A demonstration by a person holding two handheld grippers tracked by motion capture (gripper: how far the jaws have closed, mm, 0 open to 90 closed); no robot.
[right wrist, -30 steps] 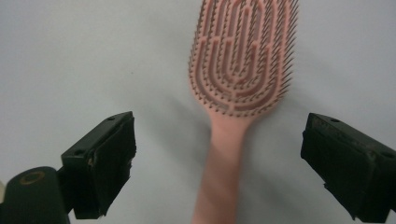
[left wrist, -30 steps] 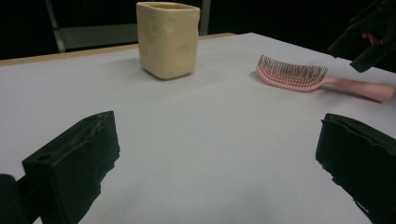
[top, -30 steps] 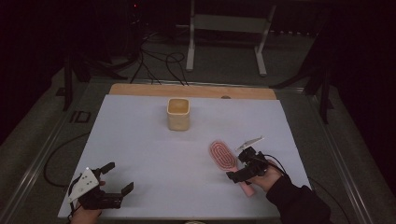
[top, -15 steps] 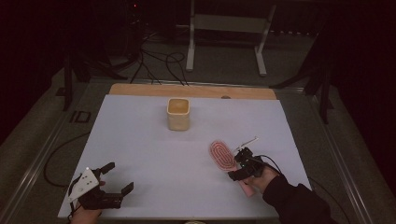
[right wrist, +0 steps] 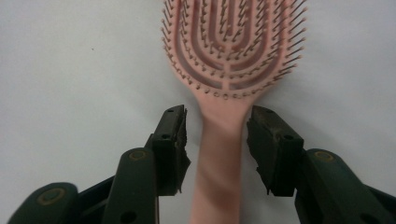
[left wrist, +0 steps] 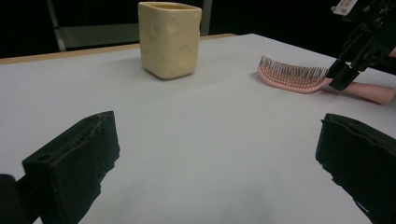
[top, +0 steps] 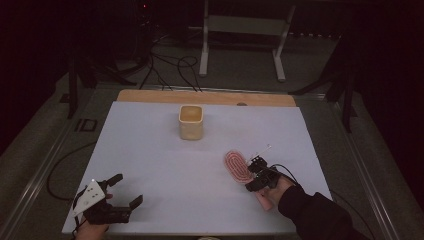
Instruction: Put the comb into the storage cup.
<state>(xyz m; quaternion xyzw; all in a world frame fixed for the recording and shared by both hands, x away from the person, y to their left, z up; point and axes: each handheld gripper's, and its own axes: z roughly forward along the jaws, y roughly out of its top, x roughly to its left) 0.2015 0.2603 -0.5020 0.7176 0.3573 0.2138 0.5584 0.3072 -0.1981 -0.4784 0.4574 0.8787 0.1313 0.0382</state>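
Two jaws of right gripper point(right wrist: 215, 142) have just been closing astride hairbrush point(right wrist: 229, 70) handle, not yet pressing | brush lies right of, nearer than cup point(top: 191, 121) | close squarely below bristles | left gripper point(top: 122, 190) spread, idle

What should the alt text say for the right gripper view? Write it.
The right gripper straddles the handle of a pink hairbrush lying bristles-up on a white table. Its two black jaws have just been closing, with a small gap left on each side of the handle.
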